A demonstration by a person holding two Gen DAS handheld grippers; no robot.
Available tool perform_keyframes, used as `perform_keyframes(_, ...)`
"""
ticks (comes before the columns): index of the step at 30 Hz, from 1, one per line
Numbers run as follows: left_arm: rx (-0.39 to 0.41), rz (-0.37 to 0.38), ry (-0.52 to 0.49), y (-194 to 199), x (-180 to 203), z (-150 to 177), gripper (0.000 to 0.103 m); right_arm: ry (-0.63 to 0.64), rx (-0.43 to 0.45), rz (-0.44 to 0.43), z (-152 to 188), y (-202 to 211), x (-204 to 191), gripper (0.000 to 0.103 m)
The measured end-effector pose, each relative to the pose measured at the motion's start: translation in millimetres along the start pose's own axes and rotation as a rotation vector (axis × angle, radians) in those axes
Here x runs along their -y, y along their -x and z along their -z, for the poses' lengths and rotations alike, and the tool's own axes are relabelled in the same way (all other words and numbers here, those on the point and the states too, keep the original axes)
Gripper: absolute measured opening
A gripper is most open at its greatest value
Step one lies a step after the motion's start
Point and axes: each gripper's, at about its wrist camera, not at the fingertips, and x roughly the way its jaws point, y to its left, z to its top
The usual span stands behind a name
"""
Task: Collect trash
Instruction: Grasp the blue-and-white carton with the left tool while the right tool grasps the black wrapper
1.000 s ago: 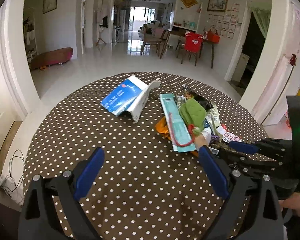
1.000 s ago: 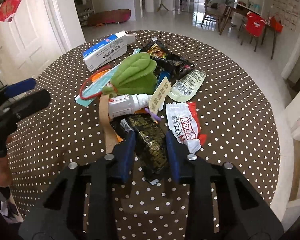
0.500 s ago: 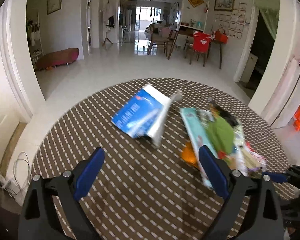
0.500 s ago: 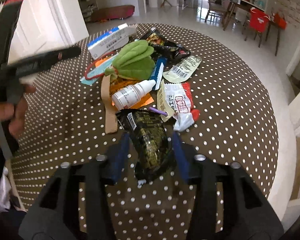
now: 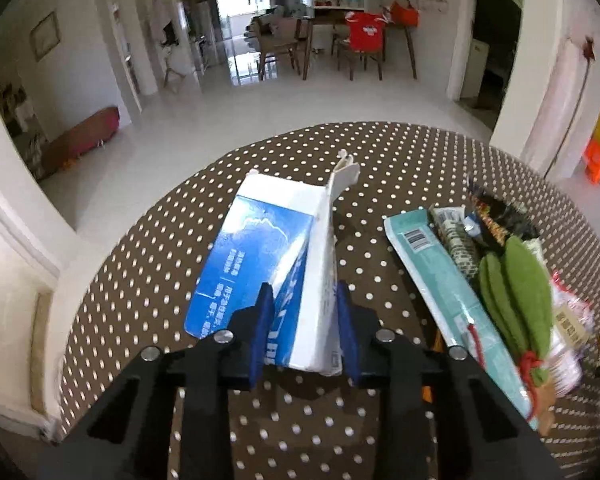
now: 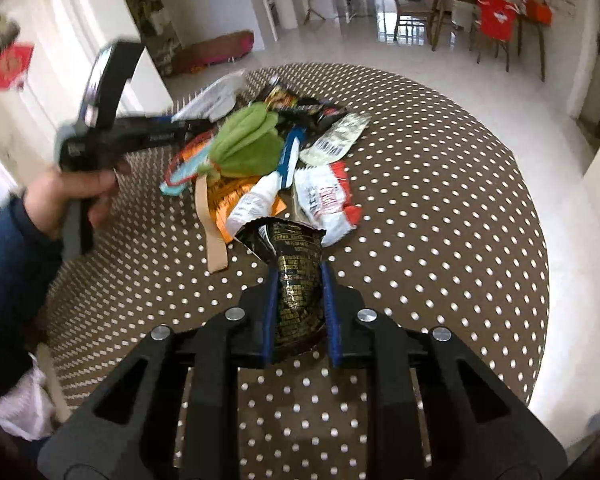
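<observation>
Both grippers are engaged on separate items of trash. The left gripper (image 5: pixel 304 328) has just been closing, and its jaws now stand on either side of the near end of the blue-and-white carton (image 5: pixel 276 276), pads against its flanks; judged a grip on the carton. The carton lies on the polka-dot desk (image 5: pixel 148 280), its long axis running straight away from the jaws, torn open flap at the far end. The right gripper (image 6: pixel 300 312) has likewise just been closing, and its jaws pinch the near end of the black-and-gold wrapper (image 6: pixel 296 276), which extends forward along the jaw line, its far end splayed open. Whether that far end touches the pile cannot be told. The remaining heap, including a green felt piece (image 6: pixel 248 144), a white dropper bottle (image 6: pixel 256 196) and a red-and-white sachet (image 6: pixel 324 196), lies just beyond the right gripper and to the right of the left one. Judgement: each hand is loaded, so the coming move is a lift along each item's axis; the carton's open flap may snag or sag. No bin is visible in either view.
</observation>
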Motion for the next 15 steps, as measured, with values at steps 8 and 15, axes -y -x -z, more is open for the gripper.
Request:
perform_keyframes(8,0.095,0.035,0.07,56.8,9.0,32.2,0.029,-0.054,0.065,-0.039,4.6,29.1,10.4,0.02)
perform_keyframes(15,0.224,0.119,0.062,131.8,49.4,35.1,0.029,-0.16,0.188,-0.054,-3.7,78.1,41.1,0.02)
